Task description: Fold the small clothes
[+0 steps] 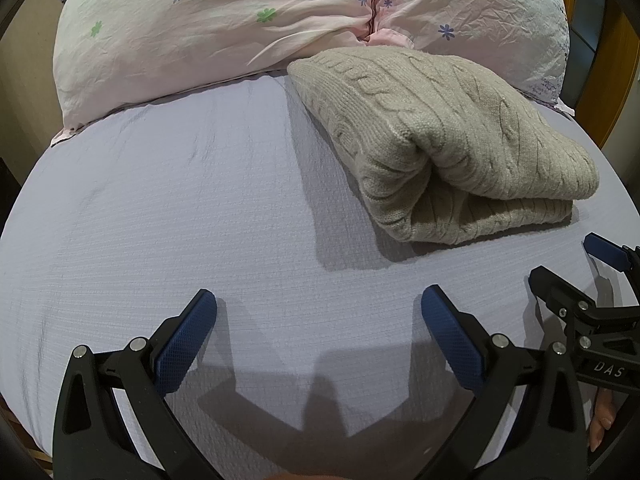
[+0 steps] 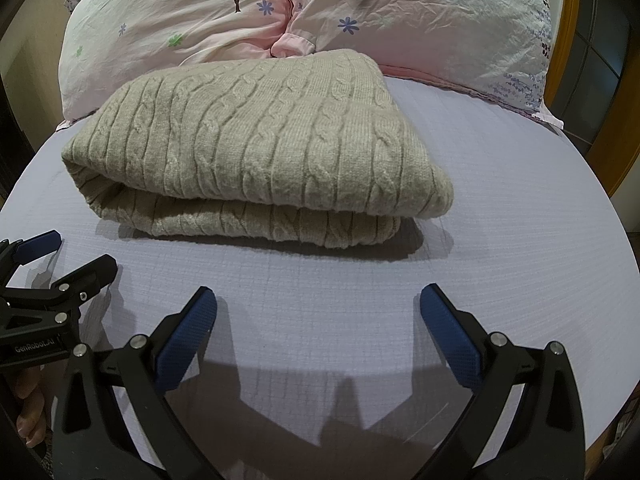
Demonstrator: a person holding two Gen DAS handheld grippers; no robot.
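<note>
A beige cable-knit sweater [image 1: 444, 140] lies folded in layers on the lavender bed sheet [image 1: 180, 200]; it also shows in the right wrist view [image 2: 256, 140], straight ahead. My left gripper [image 1: 318, 308] is open and empty, hovering over bare sheet to the left of and nearer than the sweater. My right gripper [image 2: 318, 308] is open and empty, over the sheet just in front of the sweater. Each gripper shows at the edge of the other's view: the right gripper [image 1: 576, 268] at right, the left gripper [image 2: 68, 252] at left, both with fingers apart.
Two pale pink floral pillows [image 1: 208, 28] [image 2: 420, 20] lie at the head of the bed behind the sweater. A wooden frame [image 2: 576, 80] stands past the bed's right edge. Bare sheet [image 2: 500, 220] lies right of the sweater.
</note>
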